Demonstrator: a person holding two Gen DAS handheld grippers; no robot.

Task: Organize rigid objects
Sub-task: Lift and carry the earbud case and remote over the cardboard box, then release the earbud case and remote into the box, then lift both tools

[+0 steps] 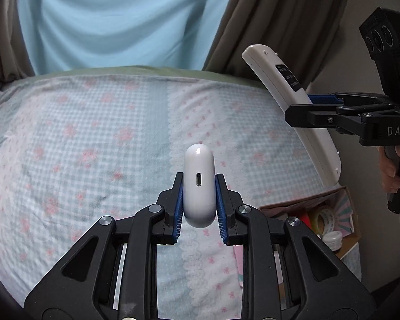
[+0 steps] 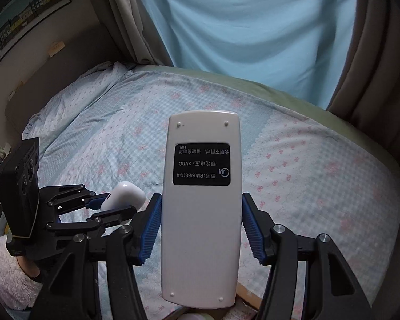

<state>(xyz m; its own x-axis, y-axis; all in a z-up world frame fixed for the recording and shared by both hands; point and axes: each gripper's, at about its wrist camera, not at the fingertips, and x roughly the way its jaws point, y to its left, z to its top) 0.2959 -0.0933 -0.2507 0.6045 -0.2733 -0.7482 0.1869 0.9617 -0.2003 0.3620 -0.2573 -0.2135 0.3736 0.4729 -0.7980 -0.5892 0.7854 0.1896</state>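
Above the bed (image 1: 93,138), both grippers are loaded: left gripper (image 1: 199,186) fingers are clamped on the earbud case (image 1: 199,184), standing upright; right gripper (image 2: 201,213) fingers squeeze the remote (image 2: 201,208) lengthwise. The cardboard box (image 1: 341,213) sits nearer the right hand, so I'd guess the remote goes first.

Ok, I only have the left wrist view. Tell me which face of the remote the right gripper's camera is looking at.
Observer: The back. The remote shows a black label with printed text, no buttons.
Operator: Say how the right gripper grips it.
Observer: The right gripper is shut on its two long edges, blue pads pressing around mid-length, label end pointing away.
Operator: Now report what lies left of the bed, past my frame.
Observer: A wall with a framed picture of a row of houses, beside the bed.
Operator: Check my case from that side.
Observer: The white case sits between the left gripper fingers, held above the bed.
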